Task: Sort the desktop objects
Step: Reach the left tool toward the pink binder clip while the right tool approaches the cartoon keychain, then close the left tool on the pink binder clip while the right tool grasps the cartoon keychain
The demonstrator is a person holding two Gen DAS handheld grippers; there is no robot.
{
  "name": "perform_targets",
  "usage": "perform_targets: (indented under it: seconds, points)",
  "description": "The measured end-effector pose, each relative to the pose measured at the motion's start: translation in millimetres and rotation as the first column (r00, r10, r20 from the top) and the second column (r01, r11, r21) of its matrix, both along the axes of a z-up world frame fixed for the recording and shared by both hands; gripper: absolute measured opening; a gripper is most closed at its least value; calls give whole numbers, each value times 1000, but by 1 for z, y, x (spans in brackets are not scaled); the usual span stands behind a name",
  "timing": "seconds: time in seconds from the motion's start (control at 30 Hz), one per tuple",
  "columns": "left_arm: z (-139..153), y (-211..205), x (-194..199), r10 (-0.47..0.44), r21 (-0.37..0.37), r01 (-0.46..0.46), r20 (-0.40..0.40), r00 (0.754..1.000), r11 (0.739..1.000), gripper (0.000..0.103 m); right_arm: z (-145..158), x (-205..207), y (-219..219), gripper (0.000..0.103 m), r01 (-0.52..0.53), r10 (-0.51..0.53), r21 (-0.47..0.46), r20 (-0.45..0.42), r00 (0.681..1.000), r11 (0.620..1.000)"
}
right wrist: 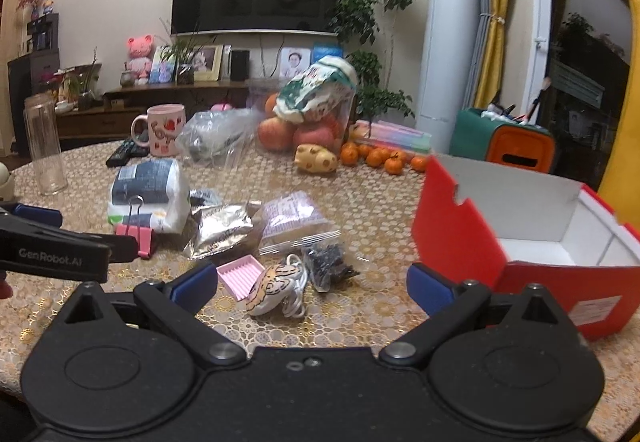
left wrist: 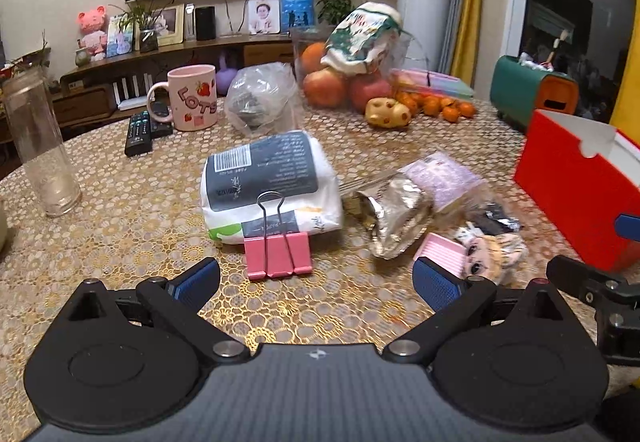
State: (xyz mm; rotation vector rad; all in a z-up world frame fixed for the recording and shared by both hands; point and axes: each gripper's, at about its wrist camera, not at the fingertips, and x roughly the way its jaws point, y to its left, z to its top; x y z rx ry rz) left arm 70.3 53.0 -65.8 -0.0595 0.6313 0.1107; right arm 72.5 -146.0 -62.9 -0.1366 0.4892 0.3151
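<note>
Now both your grippers hover over the table (left wrist: pixel 120 217), jaws released and empty.
Your left gripper (left wrist: pixel 316 284) faces the pink binder clip (left wrist: pixel 277 252), just ahead between its fingers; your right gripper (right wrist: pixel 312 288) has the doll charm (right wrist: pixel 272 288) ahead, the red box (right wrist: pixel 500 238) toward the table's right edge.

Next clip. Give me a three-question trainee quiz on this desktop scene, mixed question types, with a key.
1. True or false: the left claw is shut on the pink metal binder clip.
2. What lies inside the open red cardboard box: A) oranges B) nothing visible C) a mug?
3. Fill in: the binder clip sits right in front of the white plastic-wrapped ___ pack.

Key: 1 false, both claws, the right claw too, are open. 2 B. 3 tissue.
</note>
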Motion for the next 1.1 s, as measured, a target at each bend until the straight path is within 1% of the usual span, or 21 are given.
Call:
perform_targets:
  seconds: [0.3, 0.53, 0.7, 0.73, 0.8, 0.87, 0.93, 1.0, 1.1]
  points:
    - [-28, 18, 36, 46, 7, -46, -35, 998, 999, 103, -26, 32, 16, 93, -13, 11, -32, -55, 998, 999]
    - [-41, 26, 52, 73, -7, -73, -44, 996, 997, 102, -37, 45, 24, 86, -23, 21, -30, -82, 996, 999]
    - [-46, 28, 56, 88, -8, -88, -55, 995, 996, 92, -39, 48, 29, 80, -29, 26, -27, -86, 996, 999]
    - [-46, 29, 57, 90, -9, -91, -56, 994, 996, 91, -39, 49, 29, 77, -30, 27, -26, -86, 996, 999]
    - [-47, 29, 57, 91, -12, -91, -56, 994, 996, 83, -40, 51, 31, 72, -34, 31, -27, -91, 995, 999]
    - [-47, 28, 57, 94, -2, -95, -53, 994, 996, 78, -41, 52, 32, 69, -35, 33, -26, -94, 995, 999]
    - [-47, 27, 57, 95, 3, -95, -50, 994, 996, 74, -41, 53, 33, 64, -37, 35, -25, -96, 995, 999]
    - [-46, 27, 57, 98, 4, -98, -47, 994, 995, 64, -42, 54, 33, 58, -42, 39, -24, -103, 994, 999]
    - [-44, 27, 57, 102, 1, -102, -50, 994, 995, 58, -42, 54, 35, 52, -47, 44, -26, -105, 994, 999]
